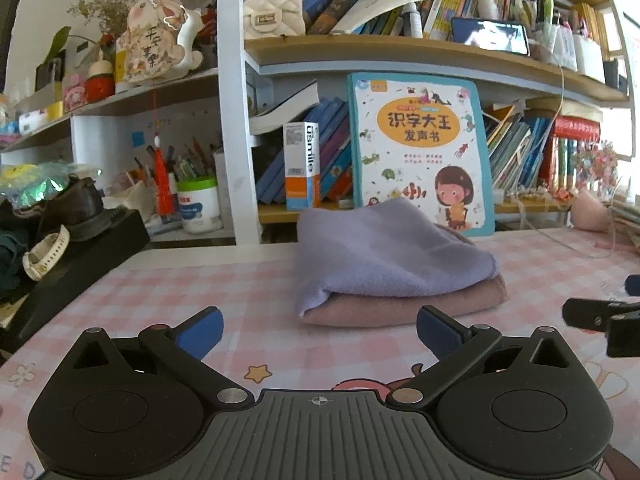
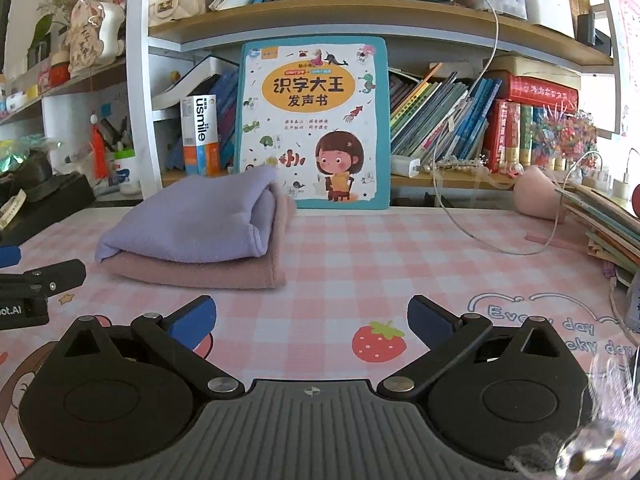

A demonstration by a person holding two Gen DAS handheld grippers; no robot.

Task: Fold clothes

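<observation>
A folded lilac cloth (image 1: 384, 252) lies on top of a folded dusty-pink cloth (image 1: 404, 304) on the pink checked table mat (image 1: 160, 292). The stack also shows in the right wrist view, lilac cloth (image 2: 188, 220) over pink cloth (image 2: 200, 272). My left gripper (image 1: 318, 330) is open and empty, just in front of the stack. My right gripper (image 2: 312, 320) is open and empty, in front of and to the right of the stack. Each gripper shows at the edge of the other's view.
A children's book (image 2: 312, 124) leans against the bookshelf behind the stack. A black box (image 1: 80, 248) with a shoe sits at the left. Stacked books (image 2: 600, 224) and a white cable (image 2: 472, 232) lie at the right.
</observation>
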